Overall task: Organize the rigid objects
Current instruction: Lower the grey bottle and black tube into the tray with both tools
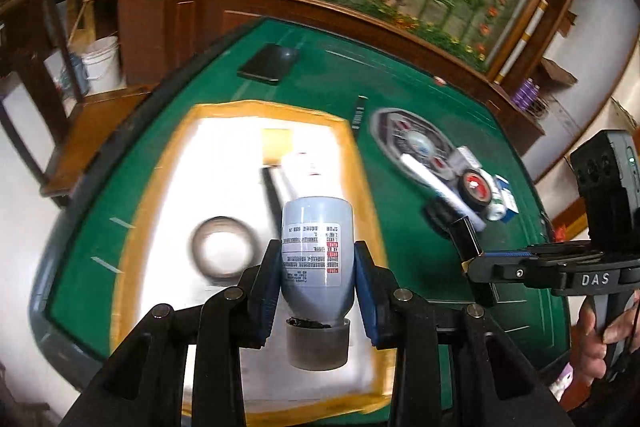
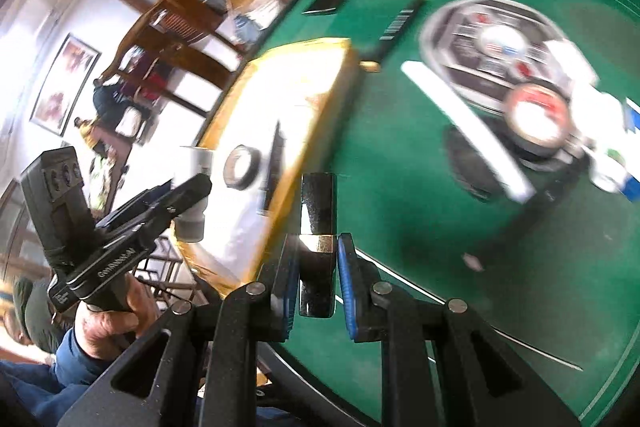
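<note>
- Left gripper (image 1: 316, 269): clamped on a pale blue-grey bottle (image 1: 318, 255), pads pressing its sides at the label. The bottle is carried upside down, its grey cap (image 1: 318, 345) nearest the camera, over the white tray (image 1: 224, 155) with yellow rim.
- Risk: the body is smooth and round, so it could slip or twist out between the pads; dark residue at the cap suggests it may leak if jolted.
- Tape roll (image 1: 224, 247): lies flat in the tray, just left of the bottle. A careless set-down could knock it.
- Right gripper (image 2: 318, 281): clenched on a small black block with a gold band (image 2: 317, 227), above green felt (image 2: 400, 227) just right of the tray.
- Risk: only its lower part sits between the pads, so it may pivot loose.
</note>
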`<act>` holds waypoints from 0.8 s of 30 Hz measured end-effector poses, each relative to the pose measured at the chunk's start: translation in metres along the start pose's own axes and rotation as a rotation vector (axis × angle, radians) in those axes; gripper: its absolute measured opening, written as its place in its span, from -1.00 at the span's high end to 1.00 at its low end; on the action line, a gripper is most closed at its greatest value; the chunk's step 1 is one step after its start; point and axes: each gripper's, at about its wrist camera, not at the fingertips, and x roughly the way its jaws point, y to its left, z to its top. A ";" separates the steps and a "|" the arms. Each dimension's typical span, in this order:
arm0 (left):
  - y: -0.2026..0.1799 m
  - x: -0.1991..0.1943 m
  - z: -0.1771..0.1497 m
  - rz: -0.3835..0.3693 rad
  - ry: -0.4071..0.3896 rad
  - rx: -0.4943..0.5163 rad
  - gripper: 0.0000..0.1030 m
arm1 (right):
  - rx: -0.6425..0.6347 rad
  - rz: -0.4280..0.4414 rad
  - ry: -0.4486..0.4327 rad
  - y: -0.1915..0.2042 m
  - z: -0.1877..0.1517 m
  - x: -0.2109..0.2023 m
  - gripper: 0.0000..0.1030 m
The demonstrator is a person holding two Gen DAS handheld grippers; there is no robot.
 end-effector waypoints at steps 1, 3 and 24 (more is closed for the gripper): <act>0.006 0.000 0.001 0.008 0.001 -0.005 0.30 | -0.016 0.006 0.007 0.010 0.004 0.008 0.65; 0.018 0.001 0.003 0.020 0.004 -0.011 0.30 | -0.048 0.014 0.027 0.029 0.008 0.021 0.65; 0.094 0.091 0.053 0.024 0.139 -0.015 0.30 | -0.043 -0.112 0.129 0.070 0.059 0.122 0.65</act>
